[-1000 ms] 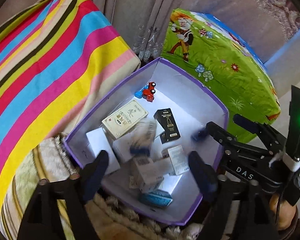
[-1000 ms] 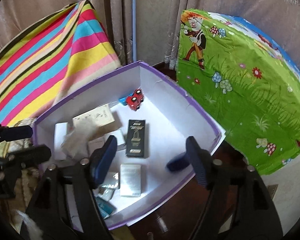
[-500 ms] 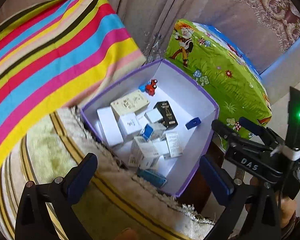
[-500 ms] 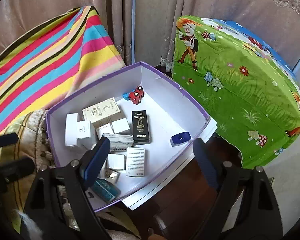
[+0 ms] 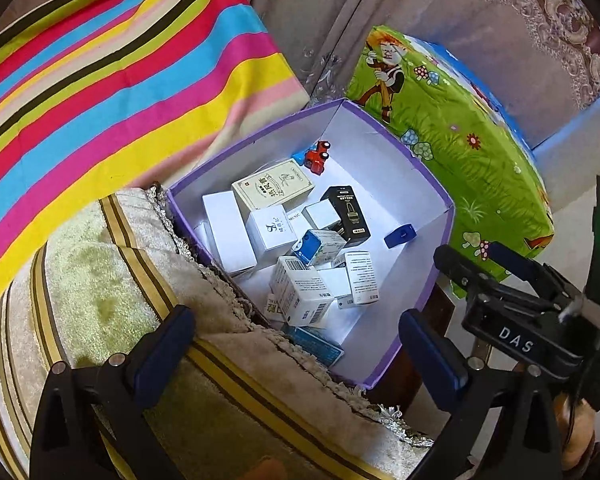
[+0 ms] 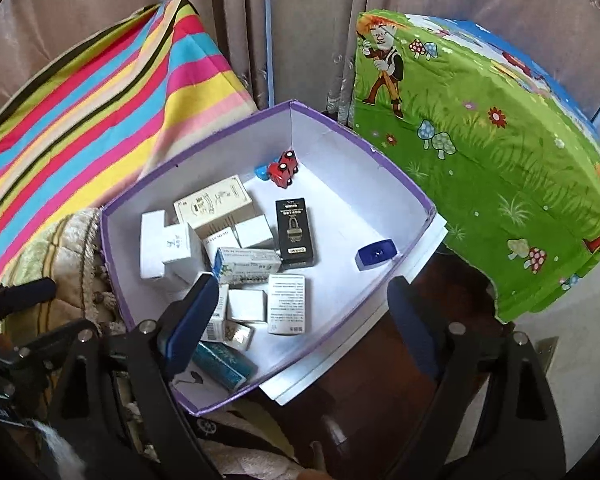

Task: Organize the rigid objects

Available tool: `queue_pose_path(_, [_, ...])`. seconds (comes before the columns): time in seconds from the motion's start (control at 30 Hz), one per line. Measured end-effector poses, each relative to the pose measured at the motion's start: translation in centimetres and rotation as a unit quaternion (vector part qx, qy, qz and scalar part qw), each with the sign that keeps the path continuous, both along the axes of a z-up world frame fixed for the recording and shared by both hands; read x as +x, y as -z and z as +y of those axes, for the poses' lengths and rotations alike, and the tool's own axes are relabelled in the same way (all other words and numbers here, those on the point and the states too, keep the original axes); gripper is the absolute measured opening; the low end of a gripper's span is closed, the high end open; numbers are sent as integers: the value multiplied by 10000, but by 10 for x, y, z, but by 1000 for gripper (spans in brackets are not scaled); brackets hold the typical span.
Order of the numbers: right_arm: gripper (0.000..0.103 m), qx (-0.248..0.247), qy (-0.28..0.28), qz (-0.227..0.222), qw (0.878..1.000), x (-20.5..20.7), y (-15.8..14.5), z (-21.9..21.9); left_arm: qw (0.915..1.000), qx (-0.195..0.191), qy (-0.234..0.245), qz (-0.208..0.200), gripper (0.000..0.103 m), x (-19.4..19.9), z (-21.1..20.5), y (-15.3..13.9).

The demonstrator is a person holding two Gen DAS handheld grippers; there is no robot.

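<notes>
A purple-rimmed white box holds several small cartons, a beige carton, a black carton, a red toy car and a small blue block. My left gripper is open and empty, held above the towel at the box's near-left side. My right gripper is open and empty above the box's near edge; it also shows at the right of the left wrist view.
A rainbow-striped cloth lies left of the box. A green cartoon-print cloth covers something on the right. A beige striped towel lies under my left gripper. Curtains hang behind. Dark wood furniture sits under the box.
Both grippers have pulled back and up from the box. A carton that was falling blurred from the left gripper a second ago now lies still among the others.
</notes>
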State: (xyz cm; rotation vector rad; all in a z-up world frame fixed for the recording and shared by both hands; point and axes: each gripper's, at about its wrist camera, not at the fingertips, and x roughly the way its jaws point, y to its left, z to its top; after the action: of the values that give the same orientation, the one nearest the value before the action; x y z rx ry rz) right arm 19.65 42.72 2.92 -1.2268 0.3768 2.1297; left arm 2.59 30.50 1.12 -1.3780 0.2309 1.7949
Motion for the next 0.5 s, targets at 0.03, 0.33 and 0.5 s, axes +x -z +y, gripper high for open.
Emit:
queue_pose_path(0.03, [88, 31, -9, -37, 10000, 0, 0, 0, 10000, -25, 5, 12, 103, 0, 1, 0])
queue_pose_path(0.33, [88, -62, -79, -43, 9999, 0, 3, -2, 9999, -85, 63, 59, 103, 0, 3, 2])
queue_pose_path(0.5, [88, -23, -84, -15, 10000, -1, 1, -3, 10000, 6, 18, -11, 103, -2, 2, 2])
